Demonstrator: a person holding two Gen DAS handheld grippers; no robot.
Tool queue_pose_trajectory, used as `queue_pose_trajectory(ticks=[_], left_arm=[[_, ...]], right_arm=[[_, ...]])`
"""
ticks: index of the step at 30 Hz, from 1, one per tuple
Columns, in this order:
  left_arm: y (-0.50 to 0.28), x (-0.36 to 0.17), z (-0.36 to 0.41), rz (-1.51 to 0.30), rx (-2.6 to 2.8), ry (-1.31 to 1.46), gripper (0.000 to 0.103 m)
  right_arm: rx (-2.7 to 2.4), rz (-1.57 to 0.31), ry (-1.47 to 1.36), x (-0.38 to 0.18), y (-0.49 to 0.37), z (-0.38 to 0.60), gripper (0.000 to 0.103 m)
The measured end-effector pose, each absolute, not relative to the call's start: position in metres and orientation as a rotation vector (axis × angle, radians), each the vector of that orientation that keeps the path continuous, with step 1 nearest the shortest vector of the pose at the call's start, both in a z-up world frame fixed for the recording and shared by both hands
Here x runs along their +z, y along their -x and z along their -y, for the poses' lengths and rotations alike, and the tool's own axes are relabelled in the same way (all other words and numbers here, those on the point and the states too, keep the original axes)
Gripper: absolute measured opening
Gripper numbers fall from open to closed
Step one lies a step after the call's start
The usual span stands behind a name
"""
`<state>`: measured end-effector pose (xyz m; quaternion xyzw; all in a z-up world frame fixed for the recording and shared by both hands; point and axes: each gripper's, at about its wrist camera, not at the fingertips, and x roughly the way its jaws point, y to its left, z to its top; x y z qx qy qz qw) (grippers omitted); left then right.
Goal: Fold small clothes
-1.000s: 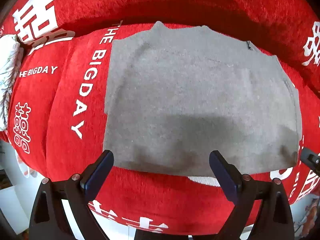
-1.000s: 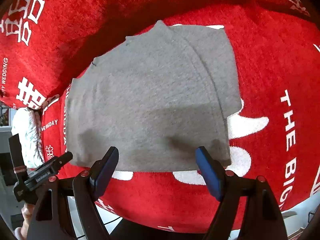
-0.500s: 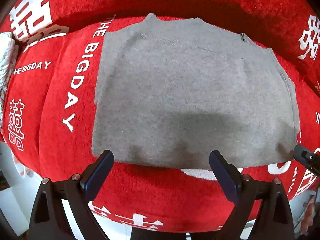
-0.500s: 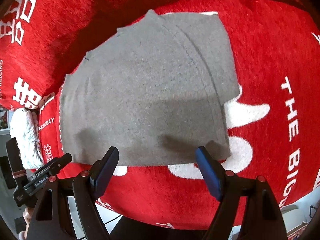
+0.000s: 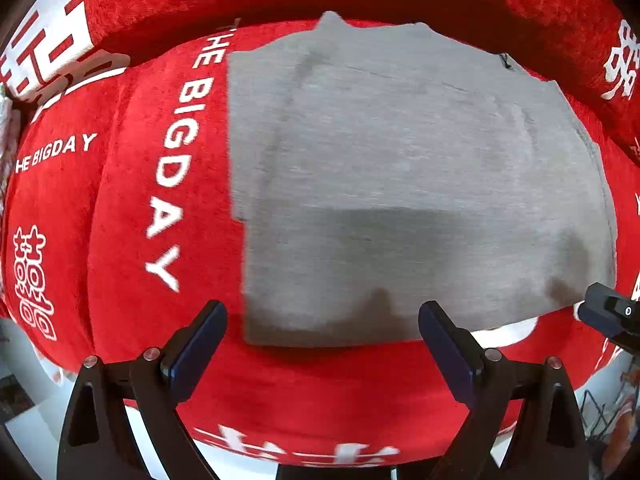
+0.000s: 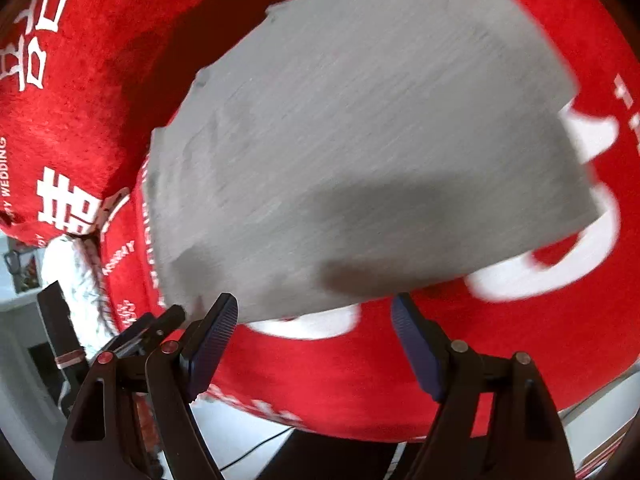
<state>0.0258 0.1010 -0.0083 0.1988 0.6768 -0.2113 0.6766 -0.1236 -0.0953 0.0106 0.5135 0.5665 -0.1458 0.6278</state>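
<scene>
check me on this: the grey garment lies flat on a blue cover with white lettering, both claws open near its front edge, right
Not quite: the cover is red, not blue, as the left wrist view shows. The grey garment does lie flat on it, with the left claw and right claw open.

Both grippers, left gripper (image 5: 322, 336) and right gripper (image 6: 314, 320), have black frames, dark-blue ribbed pads (silver and red screws).

The left gripper (image 5: 322, 334) is held pointing straight down, jaws spread wide with nothing pinched between them. The right gripper (image 6: 316, 330) is angled downward too, jaws parted and empty, its tip seen at 3 o'clock in the left view.
</scene>
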Motion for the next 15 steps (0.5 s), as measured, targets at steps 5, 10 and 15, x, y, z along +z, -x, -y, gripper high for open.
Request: queue_pose_trajectory(ticks=[5, 10, 15], left_arm=[[-0.047, -0.012, -0.126, -1.529, -0.473, -0.448, 0.097], [-0.062, -0.017, -0.144, -1.538, -0.469, -0.444, 0.097], [-0.070, -0.021, -0.152, -1.550, -0.470, -0.425, 0.097]], right_arm=[[-0.282, -1.257, -1.326, -0.004, 0.108, 0.057, 0.082], [-0.237, -1.219, -1.452, -0.021, 0.098, 0.031, 0.082], [-0.211, -1.175, -1.537, -0.034, 0.094, 0.017, 0.082]])
